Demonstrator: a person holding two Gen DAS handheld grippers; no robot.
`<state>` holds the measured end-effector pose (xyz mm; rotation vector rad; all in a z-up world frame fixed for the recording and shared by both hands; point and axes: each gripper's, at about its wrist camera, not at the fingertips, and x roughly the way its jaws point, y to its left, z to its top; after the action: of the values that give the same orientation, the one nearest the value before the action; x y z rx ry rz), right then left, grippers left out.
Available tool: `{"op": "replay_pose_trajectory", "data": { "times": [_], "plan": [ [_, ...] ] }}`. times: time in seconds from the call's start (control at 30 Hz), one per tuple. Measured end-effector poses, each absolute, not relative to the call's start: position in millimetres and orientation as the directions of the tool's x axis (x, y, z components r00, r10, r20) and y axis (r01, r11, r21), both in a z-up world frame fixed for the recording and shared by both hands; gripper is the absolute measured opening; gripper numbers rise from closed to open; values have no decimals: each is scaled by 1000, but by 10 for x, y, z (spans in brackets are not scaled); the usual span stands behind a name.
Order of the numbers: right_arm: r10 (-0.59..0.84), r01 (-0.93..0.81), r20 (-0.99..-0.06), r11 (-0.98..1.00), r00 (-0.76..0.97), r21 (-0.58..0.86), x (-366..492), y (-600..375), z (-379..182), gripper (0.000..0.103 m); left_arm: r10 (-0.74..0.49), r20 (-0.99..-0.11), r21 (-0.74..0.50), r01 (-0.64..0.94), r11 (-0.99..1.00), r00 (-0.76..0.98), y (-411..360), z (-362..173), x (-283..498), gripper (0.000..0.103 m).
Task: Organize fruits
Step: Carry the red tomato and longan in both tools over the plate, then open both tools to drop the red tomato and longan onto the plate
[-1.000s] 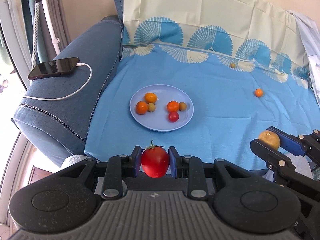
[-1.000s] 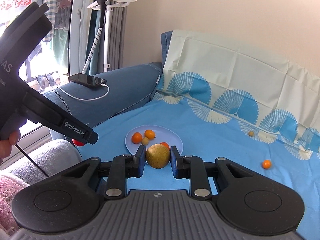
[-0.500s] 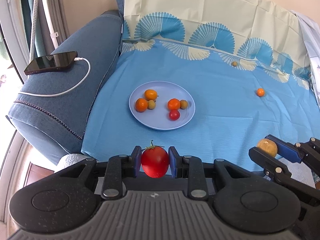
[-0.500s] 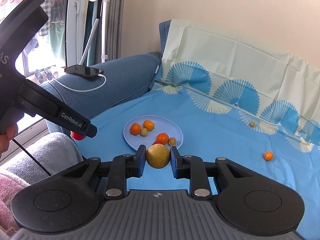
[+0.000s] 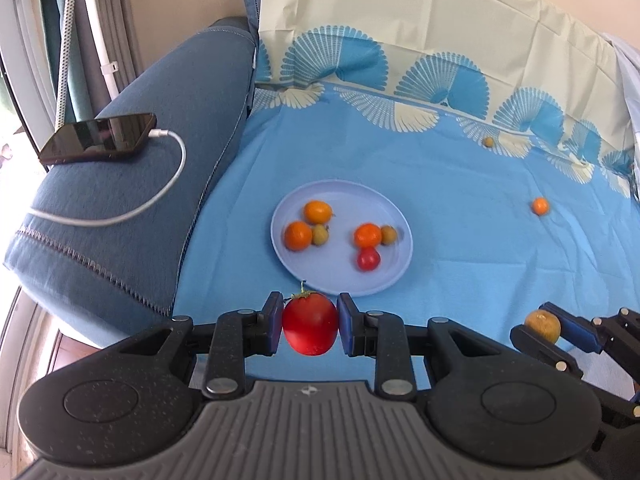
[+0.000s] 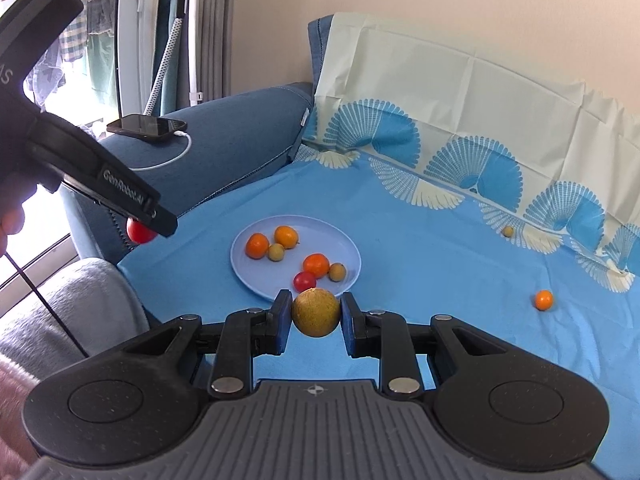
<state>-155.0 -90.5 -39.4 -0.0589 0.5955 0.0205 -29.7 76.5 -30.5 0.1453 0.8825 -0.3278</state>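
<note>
- Left gripper (image 5: 310, 322), nearest in the left wrist view: its blue pads were clamped on a glossy red tomato with a green stalk (image 5: 310, 323), carried just short of the near rim of the plate.
- Right gripper (image 6: 316, 312): its jaws were closed on a round, dull yellow-brown fruit (image 6: 316, 312), likewise held at the plate's near edge.
- Change over the last second: both grippers had advanced toward the plate, which filled more of each view than before; the grips themselves were unaltered. Judged from this, two deliveries were close, and release over the plate remained to be done.
- Round pale lilac plastic plate (image 5: 384, 280), resting on the blue fan-patterned cloth (image 5: 460, 248): it held six small fruits, namely three orange ones, two olive-yellow ones and one small red one. Some touched in pairs.
- Beyond the plate, well apart from it: a small orange fruit (image 5: 540, 206) lay loose on the cloth, and farther back a tiny olive-yellow fruit (image 5: 488, 142), possibly a longan, though too small to tell.
- To the side, on the blue sofa armrest (image 5: 120, 208): a black phone (image 5: 98, 138) on a white cable.
</note>
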Motion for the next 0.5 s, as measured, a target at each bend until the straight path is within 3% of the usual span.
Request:
{"op": "replay_pose_trajectory", "data": {
  "times": [0.5],
  "plan": [
    [72, -76, -634, 997, 770, 21, -223, -1152, -853, 27, -166, -872, -8, 327, 945, 460, 261, -932, 989, 32]
  ]
}}
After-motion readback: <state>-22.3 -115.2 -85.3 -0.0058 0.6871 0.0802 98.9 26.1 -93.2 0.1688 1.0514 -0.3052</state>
